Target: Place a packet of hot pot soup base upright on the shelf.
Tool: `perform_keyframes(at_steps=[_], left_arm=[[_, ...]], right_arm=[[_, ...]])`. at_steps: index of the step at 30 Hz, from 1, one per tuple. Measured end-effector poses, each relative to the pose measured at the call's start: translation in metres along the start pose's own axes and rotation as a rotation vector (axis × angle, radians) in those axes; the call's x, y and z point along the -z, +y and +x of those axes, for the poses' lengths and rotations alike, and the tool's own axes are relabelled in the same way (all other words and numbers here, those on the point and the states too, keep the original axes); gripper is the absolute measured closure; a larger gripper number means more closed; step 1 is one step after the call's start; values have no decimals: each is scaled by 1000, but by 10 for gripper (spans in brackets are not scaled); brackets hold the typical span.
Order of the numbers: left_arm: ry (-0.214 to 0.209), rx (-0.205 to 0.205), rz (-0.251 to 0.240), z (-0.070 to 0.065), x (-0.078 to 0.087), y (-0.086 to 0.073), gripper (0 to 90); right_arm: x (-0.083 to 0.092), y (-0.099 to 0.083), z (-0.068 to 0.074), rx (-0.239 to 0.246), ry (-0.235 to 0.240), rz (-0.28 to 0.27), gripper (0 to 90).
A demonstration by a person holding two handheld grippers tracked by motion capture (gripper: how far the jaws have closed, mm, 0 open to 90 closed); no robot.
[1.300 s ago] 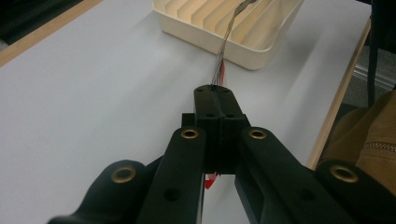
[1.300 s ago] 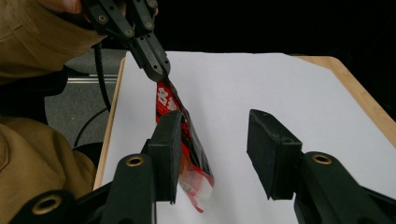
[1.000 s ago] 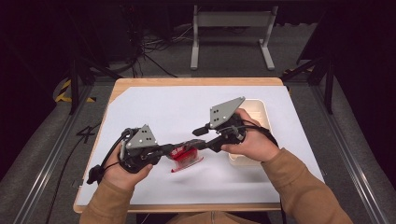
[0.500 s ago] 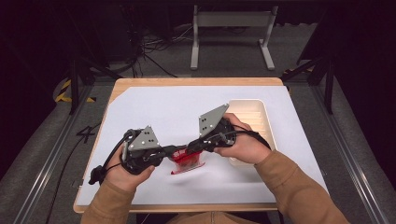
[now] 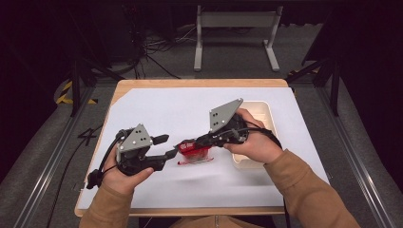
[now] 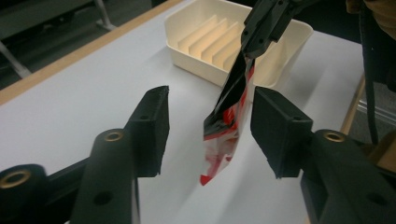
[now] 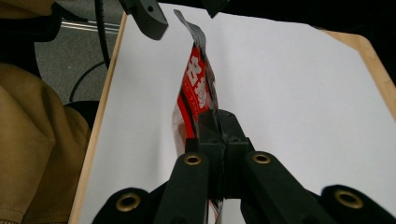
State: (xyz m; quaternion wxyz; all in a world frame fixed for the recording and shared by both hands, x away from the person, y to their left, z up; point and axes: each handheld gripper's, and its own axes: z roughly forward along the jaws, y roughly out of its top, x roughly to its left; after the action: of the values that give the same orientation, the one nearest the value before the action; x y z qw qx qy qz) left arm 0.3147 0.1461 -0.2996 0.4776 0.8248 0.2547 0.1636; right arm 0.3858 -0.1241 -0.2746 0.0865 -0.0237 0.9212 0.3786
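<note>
— What's nearest us?

— The person's sleeves, then the left gripper point(image 5: 166, 147) low on the white sheet point(image 5: 157, 114), its jaws spread wide with nothing between the pads touching them. In the left gripper view the red-and-black packet point(image 6: 229, 116) hangs in the gap, close to the right-hand pad but not pinched.

— And the other hand?

— The right gripper point(image 5: 190, 142) has its jaws pressed together on one end of that packet point(image 5: 194, 151); in the right gripper view the packet point(image 7: 196, 88) runs straight away from the closed jaws.

— Any writing on it?

— White characters on the red panel, but I can't read them.

— Which way does it lie?

— Lifted off the sheet, long axis running from the right gripper towards the left one, free end drooping downward.

— Beyond that?

— A cream tray point(image 5: 266, 118) with ribbed dividers, sitting under the right hand point(image 5: 254, 142). Further off, the wooden table edge point(image 5: 199, 83).
</note>
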Motion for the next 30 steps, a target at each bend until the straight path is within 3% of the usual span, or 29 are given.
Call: perform_keyframes(at_steps=[8, 13, 19, 30], left_arm=[[12, 33, -34, 6, 6, -2, 407], [27, 89, -75, 14, 10, -6, 387], [47, 123, -105, 22, 14, -10, 375], [93, 116, -126, 29, 12, -15, 344]], right_arm=[[25, -1, -10, -5, -57, -22, 891], [42, -4, -18, -4, -102, -31, 890], [59, -8, -25, -9, -145, -30, 889], [83, -18, -36, -9, -237, -16, 890]])
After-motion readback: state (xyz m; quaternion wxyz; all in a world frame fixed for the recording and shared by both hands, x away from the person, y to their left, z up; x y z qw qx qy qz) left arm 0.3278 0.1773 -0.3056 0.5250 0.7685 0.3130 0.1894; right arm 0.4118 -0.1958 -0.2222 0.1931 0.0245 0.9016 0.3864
